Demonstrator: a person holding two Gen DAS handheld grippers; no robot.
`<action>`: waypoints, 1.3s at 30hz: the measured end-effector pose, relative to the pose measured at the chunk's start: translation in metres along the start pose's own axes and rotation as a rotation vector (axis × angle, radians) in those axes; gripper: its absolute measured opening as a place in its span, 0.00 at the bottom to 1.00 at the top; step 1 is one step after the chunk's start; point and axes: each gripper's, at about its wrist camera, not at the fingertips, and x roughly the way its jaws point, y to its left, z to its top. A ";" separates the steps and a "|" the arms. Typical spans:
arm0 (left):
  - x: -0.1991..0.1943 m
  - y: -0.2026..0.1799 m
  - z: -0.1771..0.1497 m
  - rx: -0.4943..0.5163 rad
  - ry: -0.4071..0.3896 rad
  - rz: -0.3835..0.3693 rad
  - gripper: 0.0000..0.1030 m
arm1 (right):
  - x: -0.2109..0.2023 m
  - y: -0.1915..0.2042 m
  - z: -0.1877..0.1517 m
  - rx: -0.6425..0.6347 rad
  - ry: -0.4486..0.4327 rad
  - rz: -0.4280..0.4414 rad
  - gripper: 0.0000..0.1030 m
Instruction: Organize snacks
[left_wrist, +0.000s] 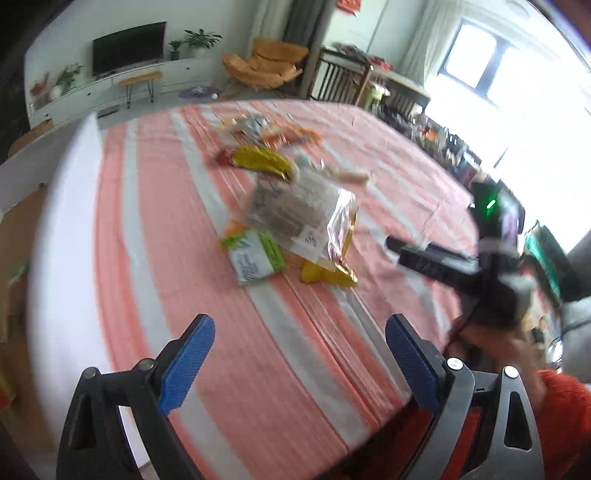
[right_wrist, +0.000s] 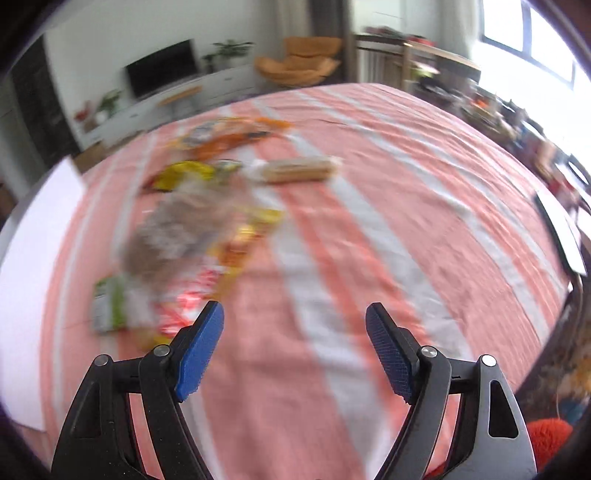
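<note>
Snack packets, loose pile on striped cloth.
Clear bag of brown biscuits (left_wrist: 299, 210) lies atop yellow packet (left_wrist: 328, 273); green-white pouch (left_wrist: 255, 256) just beside; yellow bag (left_wrist: 262, 160) farther back.

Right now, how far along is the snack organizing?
Nothing looks sorted yet: the snack packets lie in a loose heap on the striped tablecloth. Nothing is in hand; the left gripper and right gripper are both open and empty. Every packet remains to be arranged.

white wall, dark tv (left_wrist: 128, 48) on low cabinet (left_wrist: 110, 90), orange chair (left_wrist: 269, 64), bright window (left_wrist: 476, 61)
</note>
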 end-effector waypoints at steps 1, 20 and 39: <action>0.018 -0.002 0.001 0.014 0.013 0.030 0.90 | 0.005 -0.006 0.001 0.015 0.003 -0.015 0.79; 0.088 0.038 -0.006 0.023 -0.015 0.246 1.00 | 0.022 -0.037 -0.014 0.022 0.009 -0.116 0.85; 0.090 0.031 0.038 -0.027 0.004 0.188 0.94 | 0.023 -0.039 -0.015 0.021 0.008 -0.107 0.88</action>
